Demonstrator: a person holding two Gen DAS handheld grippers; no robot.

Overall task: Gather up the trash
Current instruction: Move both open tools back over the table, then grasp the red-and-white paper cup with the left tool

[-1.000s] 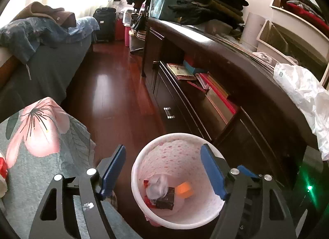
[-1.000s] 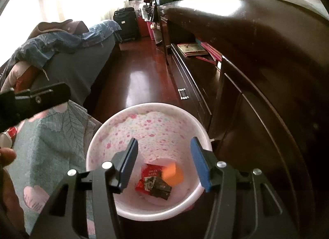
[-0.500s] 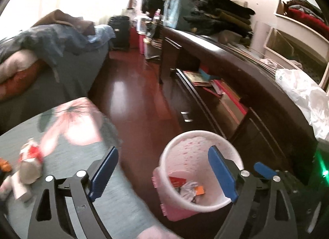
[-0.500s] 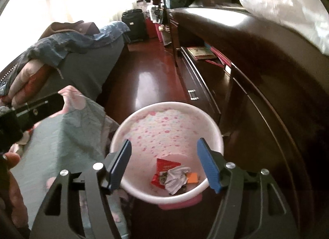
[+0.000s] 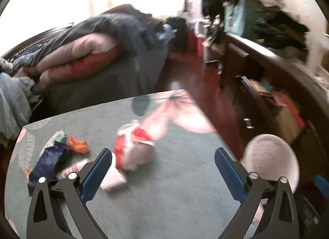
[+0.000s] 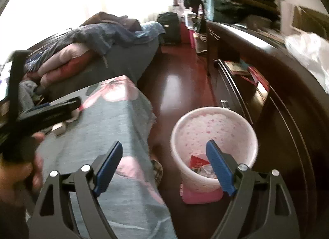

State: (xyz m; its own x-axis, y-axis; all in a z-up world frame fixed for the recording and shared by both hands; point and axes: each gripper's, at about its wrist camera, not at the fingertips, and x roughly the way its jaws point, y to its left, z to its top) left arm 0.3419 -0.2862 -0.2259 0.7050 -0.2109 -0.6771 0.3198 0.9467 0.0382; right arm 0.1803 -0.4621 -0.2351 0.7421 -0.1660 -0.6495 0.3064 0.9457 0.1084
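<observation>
A pink-speckled white bin stands on the floor beside the table, with red and crumpled wrappers at its bottom. My right gripper hangs above the table's edge and the bin, its jaws opening, nothing between them. My left gripper is over the table, jaws opening and empty. Just ahead of it lie a crumpled red-and-white bag, a small white carton, an orange scrap and a dark blue wrapper. The bin shows at the left wrist view's right edge.
The table wears a grey-green cloth with pink flowers. A bed piled with bedding lies beyond it. A long dark cabinet runs along the right, with red-brown floor between. A person's hand holds the left gripper.
Both grippers swung left, away from over the bin, and their jaws widened. The left one now faces the trash on the table; the right one rose and sees the table's edge.
</observation>
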